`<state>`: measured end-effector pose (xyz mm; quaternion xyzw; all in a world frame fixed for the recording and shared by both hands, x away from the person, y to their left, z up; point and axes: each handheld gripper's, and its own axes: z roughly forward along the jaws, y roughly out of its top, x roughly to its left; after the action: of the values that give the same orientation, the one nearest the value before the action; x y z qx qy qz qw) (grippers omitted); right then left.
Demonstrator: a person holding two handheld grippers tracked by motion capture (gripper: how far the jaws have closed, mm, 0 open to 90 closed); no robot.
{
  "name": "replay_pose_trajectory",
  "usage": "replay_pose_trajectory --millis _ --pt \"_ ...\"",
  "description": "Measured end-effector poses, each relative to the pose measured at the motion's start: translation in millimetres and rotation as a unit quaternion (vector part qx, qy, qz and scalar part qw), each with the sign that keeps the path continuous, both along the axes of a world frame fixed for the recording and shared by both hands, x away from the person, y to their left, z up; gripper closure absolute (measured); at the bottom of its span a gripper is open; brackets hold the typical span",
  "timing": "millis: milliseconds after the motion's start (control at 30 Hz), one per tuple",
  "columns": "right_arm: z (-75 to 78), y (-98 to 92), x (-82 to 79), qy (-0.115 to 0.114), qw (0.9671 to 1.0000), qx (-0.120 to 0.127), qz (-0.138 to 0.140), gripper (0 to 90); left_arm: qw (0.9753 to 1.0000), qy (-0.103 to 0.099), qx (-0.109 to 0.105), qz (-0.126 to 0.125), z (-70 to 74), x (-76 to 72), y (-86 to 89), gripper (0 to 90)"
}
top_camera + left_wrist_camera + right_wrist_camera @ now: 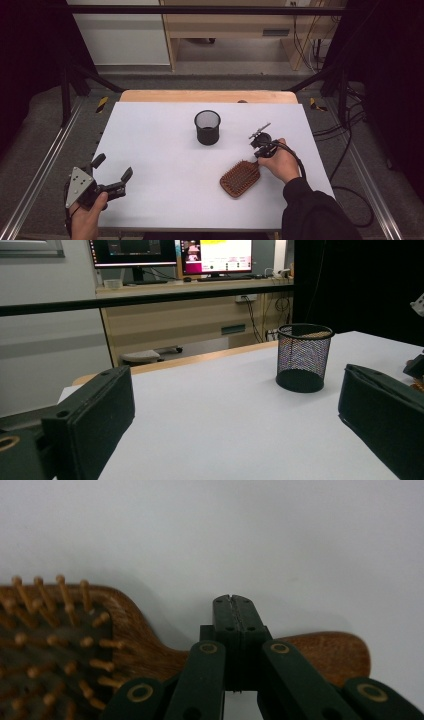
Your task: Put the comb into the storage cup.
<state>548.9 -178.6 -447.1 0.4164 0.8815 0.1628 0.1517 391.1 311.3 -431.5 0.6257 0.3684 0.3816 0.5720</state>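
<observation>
My left gripper (111, 173) idles open at the near left edge. My right gripper (235, 611) is pinched closed over the wooden paddle hairbrush (240, 177)'s handle, which runs up-right from the bristled head. Beyond, well apart, stands the black mesh cup (207, 127) on the white table (165, 165).

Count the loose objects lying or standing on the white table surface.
2. A black wire-mesh cup stands upright near the table's far middle; a brown wooden paddle hairbrush lies bristles-up at the near right, its handle under the right tool.
</observation>
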Motion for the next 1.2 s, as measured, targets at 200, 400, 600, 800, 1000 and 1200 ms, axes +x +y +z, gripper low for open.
replay_pose_trajectory --millis 200,400,600,800,1000,1200 --pt "0.4 -15.7 -5.5 0.007 0.9999 0.003 -0.007 90.0 1.0 0.001 0.004 0.0 -0.4 -0.4 -1.1 1.8" --pt "0.7 -23.8 -16.3 0.016 0.9997 0.019 -0.006 90.0 1.0 0.005 0.005 0.002 -1.4 0.1 -0.3 1.7" --pt "1.5 -27.6 -32.4 0.023 0.9995 0.023 0.006 90.0 1.0 0.005 0.006 0.002 -1.2 -0.3 -0.1 1.6" --pt "-0.8 -26.4 -56.8 0.021 0.9987 0.035 0.029 90.0 1.0 0.004 0.008 0.0 -1.1 -0.7 -0.8 1.6" --pt "-2.6 -22.7 -70.6 0.023 0.998 0.042 0.041 90.0 1.0 0.004 0.009 0.0 -1.0 -1.5 -1.0 1.6" --pt "-0.5 -21.4 -74.6 0.02 0.9977 0.049 0.042 90.0 1.0 0.004 0.006 0.001 -1.1 -1.3 -0.3 1.6"
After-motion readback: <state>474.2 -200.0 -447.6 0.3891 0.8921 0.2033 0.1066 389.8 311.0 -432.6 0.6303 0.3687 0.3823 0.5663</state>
